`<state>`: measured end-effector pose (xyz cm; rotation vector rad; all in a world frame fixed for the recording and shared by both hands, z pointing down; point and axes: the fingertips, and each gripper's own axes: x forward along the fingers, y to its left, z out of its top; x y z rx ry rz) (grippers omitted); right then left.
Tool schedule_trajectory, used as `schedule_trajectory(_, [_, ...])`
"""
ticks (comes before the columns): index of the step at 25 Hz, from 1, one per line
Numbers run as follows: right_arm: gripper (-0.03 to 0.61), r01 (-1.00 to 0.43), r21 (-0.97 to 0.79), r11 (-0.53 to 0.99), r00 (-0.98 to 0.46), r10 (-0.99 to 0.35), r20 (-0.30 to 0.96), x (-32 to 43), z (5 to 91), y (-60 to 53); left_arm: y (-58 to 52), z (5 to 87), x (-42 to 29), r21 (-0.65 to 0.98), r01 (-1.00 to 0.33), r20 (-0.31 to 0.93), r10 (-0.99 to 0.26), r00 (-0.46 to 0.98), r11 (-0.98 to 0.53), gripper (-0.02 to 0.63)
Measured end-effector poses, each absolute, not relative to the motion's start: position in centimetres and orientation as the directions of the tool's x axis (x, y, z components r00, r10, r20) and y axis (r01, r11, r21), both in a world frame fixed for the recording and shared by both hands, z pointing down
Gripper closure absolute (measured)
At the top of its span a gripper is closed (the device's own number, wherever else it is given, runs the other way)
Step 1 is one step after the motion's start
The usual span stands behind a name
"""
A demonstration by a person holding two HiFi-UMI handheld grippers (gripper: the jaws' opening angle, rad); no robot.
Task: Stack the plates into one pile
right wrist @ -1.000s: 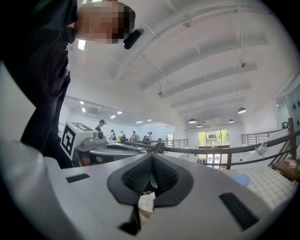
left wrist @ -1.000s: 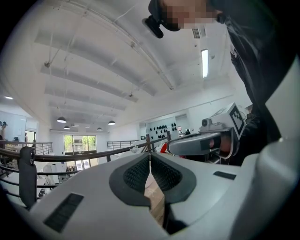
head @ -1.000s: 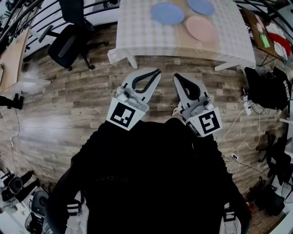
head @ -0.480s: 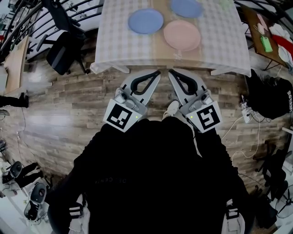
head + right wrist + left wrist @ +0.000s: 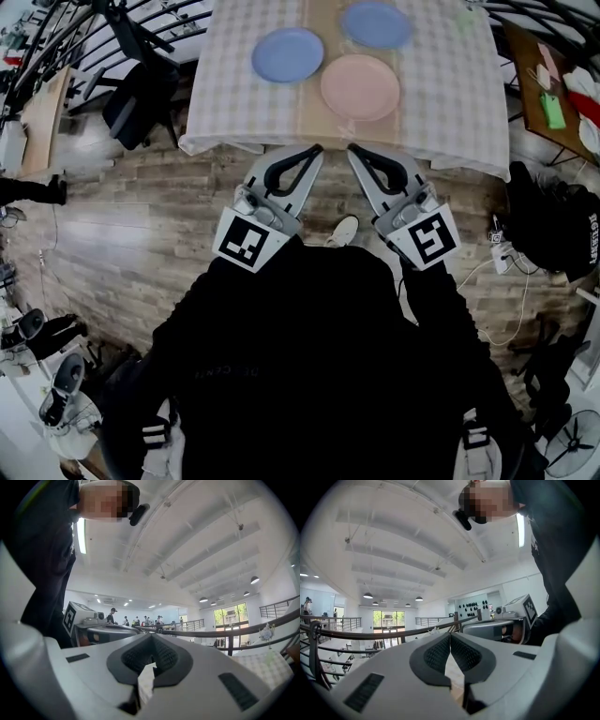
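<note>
Left gripper (image 5: 317,150): jaws together, nothing between them. Right gripper (image 5: 353,150): likewise shut and empty. Both are short of the bench (image 5: 225,103). Three plates lie on it unstacked: blue plate (image 5: 287,54), pink plate (image 5: 360,86), second blue plate (image 5: 375,24). Risk: a shallow rim pinch may let a plate slip or skid.

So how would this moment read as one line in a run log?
stage: nothing stacked | left gripper: shut, empty | right gripper: shut, empty | table: left blue plate, far blue plate, pink plate side by side
</note>
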<state>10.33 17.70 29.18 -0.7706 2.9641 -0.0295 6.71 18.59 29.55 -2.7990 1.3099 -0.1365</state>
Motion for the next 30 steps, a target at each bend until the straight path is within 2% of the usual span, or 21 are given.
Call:
schedule_trajectory(15, [0.571, -0.536, -0.003, 0.844, -0.843, -0.536, -0.042, 10.5, 29.7, 11.5, 12.3, 30.7, 6.9, -0.076, -0.739, 0.036, -0.742, 0.669, -0.670, 0.592])
schedule_trajectory(30, [0.571, -0.585, 0.029, 0.810, -0.810, -0.586, 0.007, 4.7, 29.3, -0.1, 0.8, 30.2, 1.9, -0.061, -0.689, -0.013, -0.690, 0.724, -0.722, 0.592])
